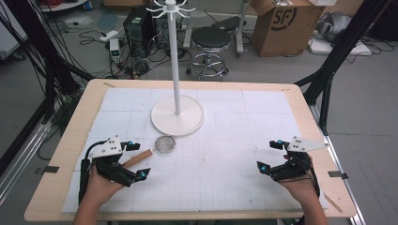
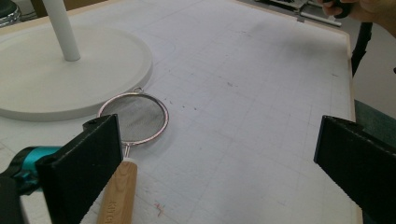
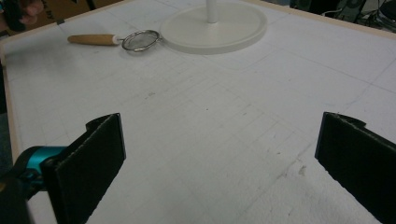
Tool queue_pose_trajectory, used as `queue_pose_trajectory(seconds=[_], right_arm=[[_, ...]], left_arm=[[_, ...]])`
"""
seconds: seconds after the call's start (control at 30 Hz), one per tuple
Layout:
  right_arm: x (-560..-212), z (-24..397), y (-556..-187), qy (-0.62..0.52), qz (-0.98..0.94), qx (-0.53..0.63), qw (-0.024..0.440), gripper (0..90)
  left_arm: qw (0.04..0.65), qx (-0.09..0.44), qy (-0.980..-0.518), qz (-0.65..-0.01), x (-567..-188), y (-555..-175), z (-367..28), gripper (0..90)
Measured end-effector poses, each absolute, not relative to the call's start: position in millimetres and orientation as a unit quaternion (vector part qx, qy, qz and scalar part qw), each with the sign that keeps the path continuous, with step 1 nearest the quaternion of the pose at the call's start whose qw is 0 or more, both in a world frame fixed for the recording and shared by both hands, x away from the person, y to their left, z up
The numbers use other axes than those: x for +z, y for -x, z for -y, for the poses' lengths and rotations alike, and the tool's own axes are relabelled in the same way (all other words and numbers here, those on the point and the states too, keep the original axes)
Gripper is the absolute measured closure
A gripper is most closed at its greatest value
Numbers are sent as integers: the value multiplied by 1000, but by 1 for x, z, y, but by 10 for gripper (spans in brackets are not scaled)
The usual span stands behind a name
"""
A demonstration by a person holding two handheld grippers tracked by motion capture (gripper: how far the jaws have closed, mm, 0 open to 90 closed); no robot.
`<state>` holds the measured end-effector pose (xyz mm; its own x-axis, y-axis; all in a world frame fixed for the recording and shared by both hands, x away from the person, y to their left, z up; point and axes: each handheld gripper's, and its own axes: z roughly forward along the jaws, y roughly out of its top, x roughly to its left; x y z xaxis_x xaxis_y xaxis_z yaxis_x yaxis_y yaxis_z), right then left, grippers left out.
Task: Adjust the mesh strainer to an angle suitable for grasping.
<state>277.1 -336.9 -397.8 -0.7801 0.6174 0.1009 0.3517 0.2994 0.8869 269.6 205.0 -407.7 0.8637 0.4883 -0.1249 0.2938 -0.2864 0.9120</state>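
Note:
A small mesh strainer (image 1: pixel 164 144) with a wooden handle (image 1: pixel 138 158) lies on the white gridded mat, its rim just short of the round base (image 1: pixel 177 115) of a tall white hook stand (image 1: pixel 174 61). My left gripper (image 1: pixel 135 160) is open around the handle's end, jaws wide apart; in the left gripper view the strainer (image 2: pixel 135 116) and its handle (image 2: pixel 119 196) lie beside the left jaw, untouched. My right gripper (image 1: pixel 271 155) rests open at the mat's right side with nothing between its jaws. In the right gripper view the strainer (image 3: pixel 140 40) lies far off.
The stand's base (image 2: pixel 70 79) takes up the mat's far middle, and its hooks (image 1: pixel 170 9) spread out at the top of the pole. The wooden table edge (image 1: pixel 61 154) frames the mat. Beyond the table stand a stool (image 1: pixel 211 42), a cardboard box (image 1: pixel 286 23) and cables.

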Motion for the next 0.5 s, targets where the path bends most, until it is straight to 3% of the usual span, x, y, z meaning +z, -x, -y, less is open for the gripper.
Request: queue_pose_trajectory(seconds=[0.5], right_arm=[[-397, 335, -273, -309, -797, 500, 138, 5]], left_arm=[[527, 114, -798, -270, -411, -273, -211, 17]])
